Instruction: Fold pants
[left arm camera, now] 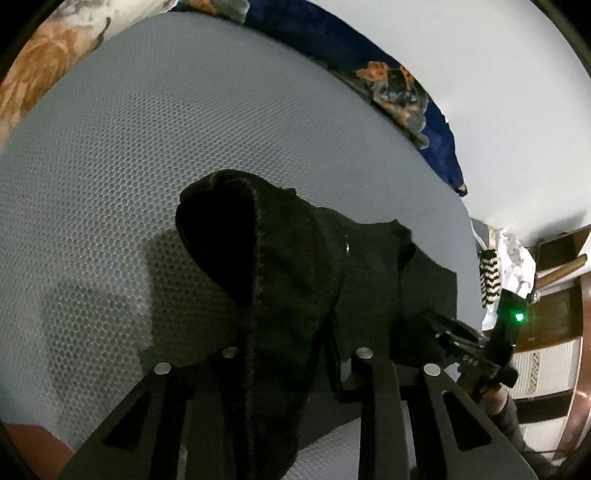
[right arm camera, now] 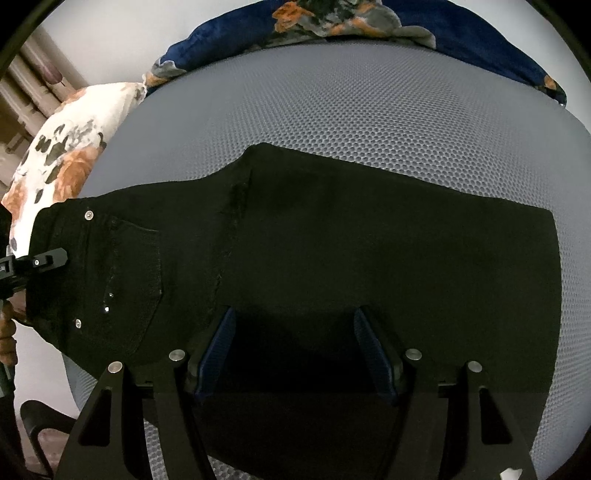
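The black pants [right arm camera: 351,236] lie folded lengthwise across the grey mesh mattress [right arm camera: 369,110], waistband with rivets at the left. In the left wrist view the waistband end [left arm camera: 280,280] is bunched and lifted between my left gripper's fingers, which are shut on it [left arm camera: 291,350]. My right gripper [right arm camera: 291,325] is open, its blue-padded fingers [right arm camera: 218,343] spread just above the near edge of the pants. The left gripper also shows in the right wrist view [right arm camera: 48,258] at the waistband. The right gripper shows in the left wrist view [left arm camera: 461,343], low at the right.
A dark blue floral blanket [right arm camera: 369,26] lies along the mattress's far edge. A white and orange floral pillow [right arm camera: 62,155] is at the left. Wooden furniture [left arm camera: 554,332] stands beyond the mattress's right side.
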`<action>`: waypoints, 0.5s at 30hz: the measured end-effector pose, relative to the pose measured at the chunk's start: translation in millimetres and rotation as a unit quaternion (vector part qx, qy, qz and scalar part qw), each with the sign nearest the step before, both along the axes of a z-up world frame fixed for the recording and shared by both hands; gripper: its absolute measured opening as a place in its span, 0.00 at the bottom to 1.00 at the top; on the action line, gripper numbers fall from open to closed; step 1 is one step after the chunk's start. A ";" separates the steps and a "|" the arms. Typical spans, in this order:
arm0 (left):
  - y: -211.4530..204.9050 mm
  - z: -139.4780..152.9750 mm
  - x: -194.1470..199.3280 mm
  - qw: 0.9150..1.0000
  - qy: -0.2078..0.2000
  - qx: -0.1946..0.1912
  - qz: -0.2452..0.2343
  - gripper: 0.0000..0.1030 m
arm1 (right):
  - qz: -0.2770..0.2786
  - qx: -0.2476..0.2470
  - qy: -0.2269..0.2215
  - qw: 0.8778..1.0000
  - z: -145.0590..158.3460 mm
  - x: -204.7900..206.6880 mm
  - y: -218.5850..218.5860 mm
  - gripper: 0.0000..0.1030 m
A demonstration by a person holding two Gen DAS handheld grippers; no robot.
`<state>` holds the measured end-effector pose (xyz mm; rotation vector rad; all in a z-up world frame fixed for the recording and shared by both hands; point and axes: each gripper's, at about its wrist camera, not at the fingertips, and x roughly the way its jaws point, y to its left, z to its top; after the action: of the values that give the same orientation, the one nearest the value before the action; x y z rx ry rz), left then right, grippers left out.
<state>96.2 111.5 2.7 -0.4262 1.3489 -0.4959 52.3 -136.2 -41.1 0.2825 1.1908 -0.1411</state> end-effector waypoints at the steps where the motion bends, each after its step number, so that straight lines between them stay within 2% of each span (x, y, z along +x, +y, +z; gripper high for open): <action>1: -3.5 3.8 -1.5 1.000 -0.001 -0.004 0.003 0.25 | -0.001 0.002 -0.003 1.000 1.1 -2.5 -1.6 0.63; 7: -19.8 26.0 -1.3 0.999 0.001 -0.038 0.034 0.24 | -0.015 0.006 -0.026 1.000 13.8 -22.4 -18.3 0.63; 11: -53.2 46.2 -3.0 0.998 -0.014 -0.055 0.021 0.24 | -0.040 0.009 -0.043 0.998 26.4 -36.2 -42.5 0.63; 15: -104.2 58.8 -2.2 0.997 -0.029 -0.068 -0.007 0.24 | -0.074 0.023 -0.059 0.995 36.8 -48.5 -70.8 0.63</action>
<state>94.0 7.3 61.5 -0.5102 1.2665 -0.6101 3.8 -207.0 -4.3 0.4143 1.0563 -0.2224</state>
